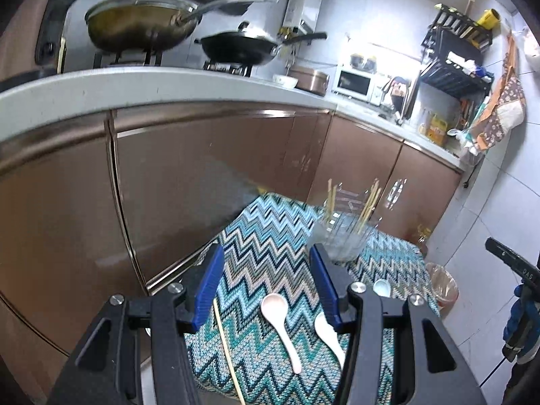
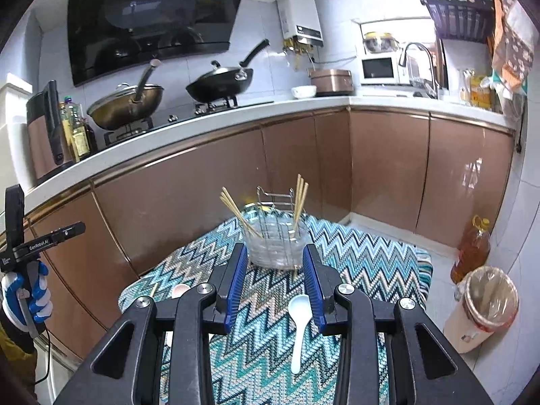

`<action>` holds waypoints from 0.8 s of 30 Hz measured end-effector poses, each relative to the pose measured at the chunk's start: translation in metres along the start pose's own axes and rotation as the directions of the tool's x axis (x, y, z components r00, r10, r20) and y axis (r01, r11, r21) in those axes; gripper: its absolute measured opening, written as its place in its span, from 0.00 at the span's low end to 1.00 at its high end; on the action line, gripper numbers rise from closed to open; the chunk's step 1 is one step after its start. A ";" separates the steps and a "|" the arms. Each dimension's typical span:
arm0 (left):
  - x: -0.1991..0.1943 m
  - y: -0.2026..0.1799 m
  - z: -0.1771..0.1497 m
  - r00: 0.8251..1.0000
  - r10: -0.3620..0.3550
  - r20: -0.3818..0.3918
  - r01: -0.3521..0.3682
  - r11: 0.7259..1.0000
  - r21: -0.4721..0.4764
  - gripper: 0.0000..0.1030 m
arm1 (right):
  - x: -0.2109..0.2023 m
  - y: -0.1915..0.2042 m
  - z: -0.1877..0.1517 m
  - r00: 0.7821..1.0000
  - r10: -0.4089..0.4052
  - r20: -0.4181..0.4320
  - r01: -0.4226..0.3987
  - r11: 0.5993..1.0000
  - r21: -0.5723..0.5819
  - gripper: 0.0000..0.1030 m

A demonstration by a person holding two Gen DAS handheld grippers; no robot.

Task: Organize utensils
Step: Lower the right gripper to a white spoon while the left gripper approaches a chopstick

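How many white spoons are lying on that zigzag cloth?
3. In the left wrist view, one spoon lies mid-cloth, a second lies just right of it, partly behind the gripper finger, and a third lies farther right. Others may be hidden behind the hand-held grippers.

single chopstick cut off at bottom edge, second spoon bowl hidden behind left hand-held gripper

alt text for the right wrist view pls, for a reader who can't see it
The right gripper hovers open and empty over a zigzag-patterned cloth, with a white spoon lying between its blue fingers. Just ahead stands a clear glass bowl holding a wire rack and wooden chopsticks. Behind are brown kitchen cabinets.
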State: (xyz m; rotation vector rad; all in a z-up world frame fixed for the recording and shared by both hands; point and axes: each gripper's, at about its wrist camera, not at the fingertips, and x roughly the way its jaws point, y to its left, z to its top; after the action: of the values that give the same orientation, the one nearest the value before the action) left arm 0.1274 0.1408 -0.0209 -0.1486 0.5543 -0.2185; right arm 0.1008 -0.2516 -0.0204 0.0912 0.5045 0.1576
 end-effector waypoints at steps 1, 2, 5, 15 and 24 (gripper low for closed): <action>0.006 0.003 -0.003 1.000 0.008 -0.014 -0.008 1.000 -0.004 0.49 | 0.002 -0.002 -0.002 1.000 -0.004 -0.006 0.004 1.000 0.001 0.33; 0.011 0.005 -0.005 1.000 0.012 -0.024 -0.012 1.000 -0.009 0.49 | 0.005 -0.004 -0.004 1.000 -0.011 -0.014 0.011 1.000 0.001 0.33; 0.028 0.014 -0.012 0.998 0.011 -0.070 -0.013 0.999 -0.039 0.49 | 0.014 -0.009 -0.010 0.999 -0.020 -0.039 0.020 1.000 -0.003 0.33; 0.076 0.034 -0.040 0.979 0.037 -0.199 -0.051 0.996 -0.067 0.49 | 0.055 -0.028 -0.031 0.992 -0.020 -0.128 0.022 1.000 0.012 0.33; 0.106 0.060 -0.064 0.956 0.041 -0.291 -0.078 0.990 -0.118 0.49 | 0.086 -0.045 -0.044 0.982 -0.017 -0.190 0.026 0.999 0.041 0.33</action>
State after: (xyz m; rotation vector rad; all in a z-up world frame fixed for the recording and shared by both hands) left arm 0.1907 0.1677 -0.1404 -0.2266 0.8628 -0.1462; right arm 0.1592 -0.2786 -0.1053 0.1137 0.6989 0.1349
